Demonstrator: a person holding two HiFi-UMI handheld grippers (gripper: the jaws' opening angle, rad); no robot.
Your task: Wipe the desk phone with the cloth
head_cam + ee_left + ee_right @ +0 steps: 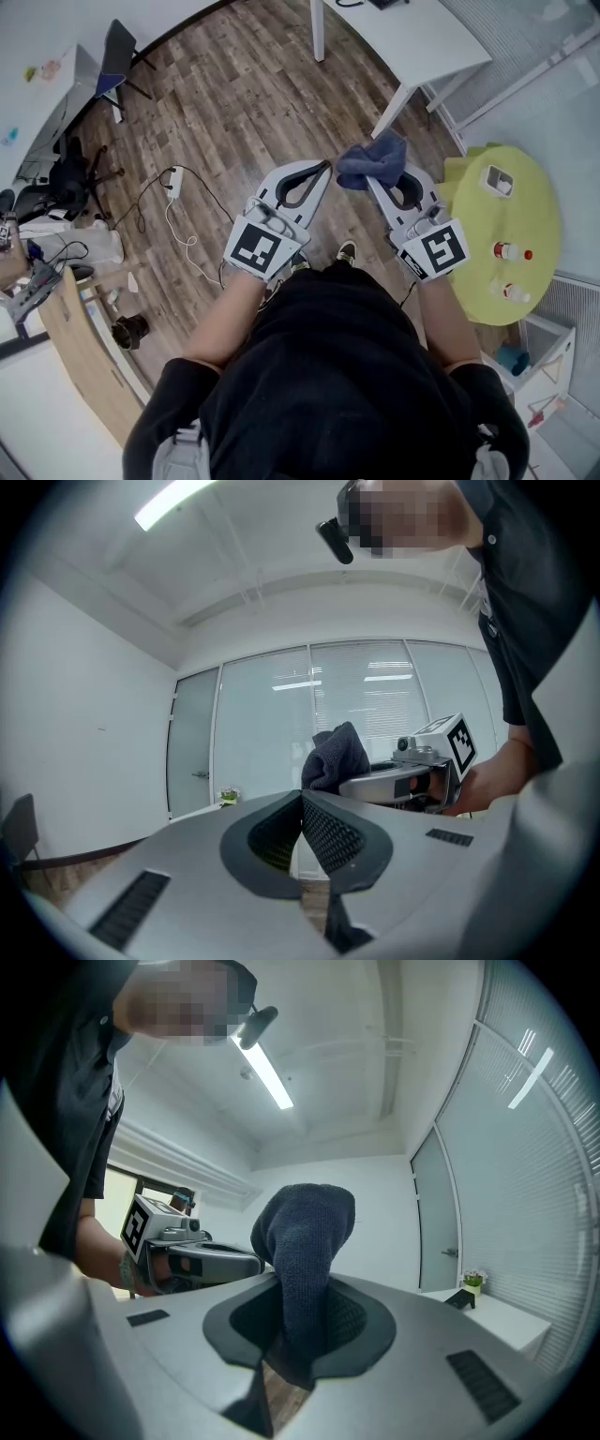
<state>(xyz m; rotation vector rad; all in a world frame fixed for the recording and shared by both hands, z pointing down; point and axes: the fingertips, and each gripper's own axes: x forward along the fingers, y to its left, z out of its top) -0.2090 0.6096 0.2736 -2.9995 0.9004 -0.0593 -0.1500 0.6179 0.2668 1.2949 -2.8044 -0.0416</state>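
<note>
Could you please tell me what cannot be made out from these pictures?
Desk phone: shows in no view; the white desk is cut off by the head view's top edge.
White item on the yellow table: too small in the head view to identify.
Lower end of the cloth: hidden between the right gripper's jaws, right gripper view.

- We see the cloth (305,1232) as soft, napped, matt fabric.
- We find the left claw (302,797) and right claw (305,1286) smooth, matt grey plastic, with black meshed pads (326,834).
- We read the floor (234,103) as grained wood planks with a faint sheen.
</note>
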